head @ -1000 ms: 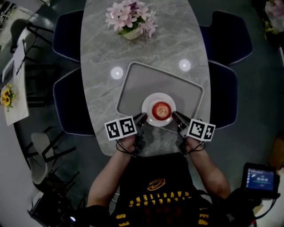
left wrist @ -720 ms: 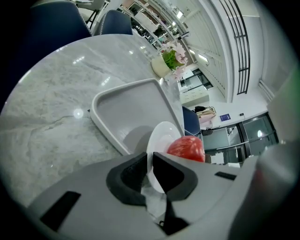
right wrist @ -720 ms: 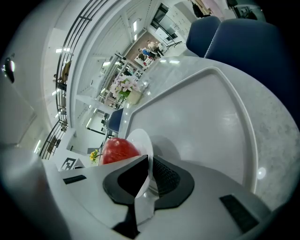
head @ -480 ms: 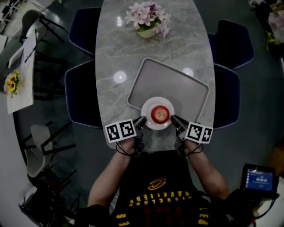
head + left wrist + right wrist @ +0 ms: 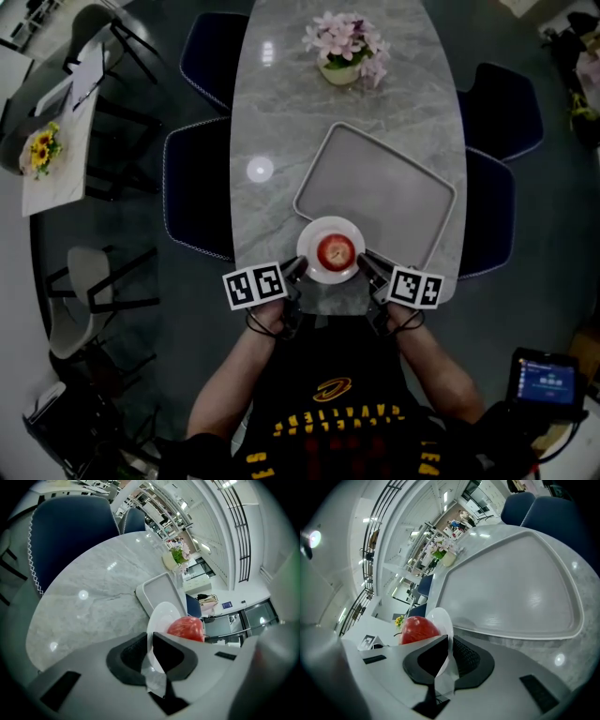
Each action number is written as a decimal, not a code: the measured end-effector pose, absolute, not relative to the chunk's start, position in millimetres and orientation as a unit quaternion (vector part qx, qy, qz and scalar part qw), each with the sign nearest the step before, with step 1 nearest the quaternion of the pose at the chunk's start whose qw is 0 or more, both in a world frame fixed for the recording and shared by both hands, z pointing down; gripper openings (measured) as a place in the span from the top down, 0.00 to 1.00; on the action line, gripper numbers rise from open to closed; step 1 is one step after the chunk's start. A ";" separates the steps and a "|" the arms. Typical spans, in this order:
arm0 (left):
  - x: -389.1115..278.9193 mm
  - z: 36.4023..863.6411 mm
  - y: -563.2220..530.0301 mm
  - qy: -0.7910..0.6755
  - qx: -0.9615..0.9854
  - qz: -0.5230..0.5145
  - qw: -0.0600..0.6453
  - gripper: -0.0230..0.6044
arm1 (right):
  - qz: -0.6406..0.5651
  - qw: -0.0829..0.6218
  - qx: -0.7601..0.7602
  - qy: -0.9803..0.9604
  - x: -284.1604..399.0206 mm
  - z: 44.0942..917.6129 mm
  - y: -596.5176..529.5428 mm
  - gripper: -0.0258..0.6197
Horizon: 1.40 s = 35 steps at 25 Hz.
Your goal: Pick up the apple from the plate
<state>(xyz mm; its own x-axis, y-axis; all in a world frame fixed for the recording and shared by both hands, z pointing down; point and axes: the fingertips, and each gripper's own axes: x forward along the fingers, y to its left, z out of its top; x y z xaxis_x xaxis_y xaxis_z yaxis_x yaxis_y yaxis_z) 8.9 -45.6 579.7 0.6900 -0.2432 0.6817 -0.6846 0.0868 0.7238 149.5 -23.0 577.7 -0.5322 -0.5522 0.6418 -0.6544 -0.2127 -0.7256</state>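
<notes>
The apple [image 5: 336, 250] sits in the middle of the plate [image 5: 161, 618], at the near end of the table [image 5: 281, 122], where the plate's far rim overlaps the near corner of the tray [image 5: 375, 187]. The left gripper [image 5: 298, 268] is pinched narrow on the plate's left rim and the right gripper [image 5: 366, 260] on its right rim, so neither touches the fruit. I cannot tell whether the plate rests on the table or hangs just clear of it. The apple looks firm, smooth and fairly heavy, and it would likely roll if the plate tips. It is best taken across its widest part with the jaws well spread. The plate is stiff, glazed and breakable, and thin rim pinches could slip. The table's near edge lies right under the plate and the tray's lip just beyond it. The flowers [image 5: 345, 42] stand well away at the far end, leaving open room above.
</notes>
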 end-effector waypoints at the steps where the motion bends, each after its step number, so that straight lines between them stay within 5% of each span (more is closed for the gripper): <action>1: 4.0 579.5 -43.8 -0.357 0.653 0.169 0.646 0.90 | 0.612 0.044 0.479 -0.628 144.7 577.8 -22.2 0.90; 35: -129.1 629.9 -0.6 -0.429 0.612 0.122 0.653 0.90 | 0.615 0.099 0.414 -0.664 14.1 626.5 -7.3 0.90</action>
<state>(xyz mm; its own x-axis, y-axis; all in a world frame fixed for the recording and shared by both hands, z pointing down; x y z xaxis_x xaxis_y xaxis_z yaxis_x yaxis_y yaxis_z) -129.1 -0.6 629.9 0.6017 -0.3660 0.7100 -0.6853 0.2202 0.6942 14.1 -7.3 626.5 -0.6377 -0.4276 0.6406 -0.6713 -0.0992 -0.7345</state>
